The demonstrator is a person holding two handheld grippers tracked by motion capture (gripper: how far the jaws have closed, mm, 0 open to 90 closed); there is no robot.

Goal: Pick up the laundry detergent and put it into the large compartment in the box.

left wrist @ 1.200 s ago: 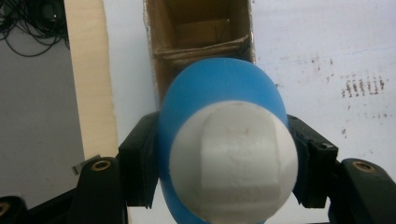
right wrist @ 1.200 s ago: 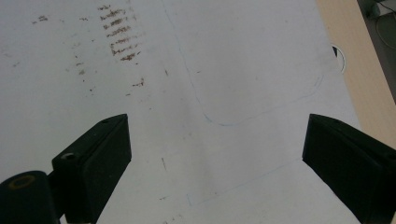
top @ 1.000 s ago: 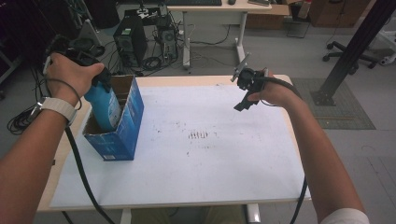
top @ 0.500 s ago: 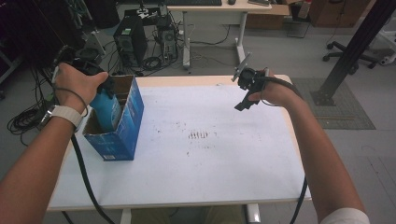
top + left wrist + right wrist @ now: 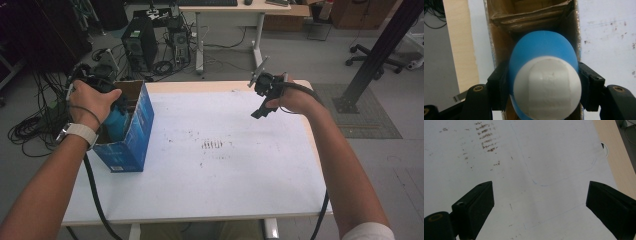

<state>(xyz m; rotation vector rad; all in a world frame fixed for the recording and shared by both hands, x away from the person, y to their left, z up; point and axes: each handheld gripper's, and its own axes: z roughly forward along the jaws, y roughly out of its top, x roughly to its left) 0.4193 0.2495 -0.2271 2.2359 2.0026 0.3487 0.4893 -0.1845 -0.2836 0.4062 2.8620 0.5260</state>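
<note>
High view: the left hand-held gripper [image 5: 102,95] holds a blue bottle [image 5: 116,122] down inside the open blue box [image 5: 131,145] at the tabletop's [image 5: 210,185] left edge; the right hand-held gripper [image 5: 263,97] hangs over the far right part, well apart from the box. Left gripper view: both jaws are clamped on the bottle's [image 5: 543,62] sides, its white cap [image 5: 547,87] facing the camera, the box's [image 5: 499,45] cardboard walls around it. Right gripper view: the 2 jaws stand wide apart with nothing between them, above the stained white tabletop [image 5: 536,157].
</note>
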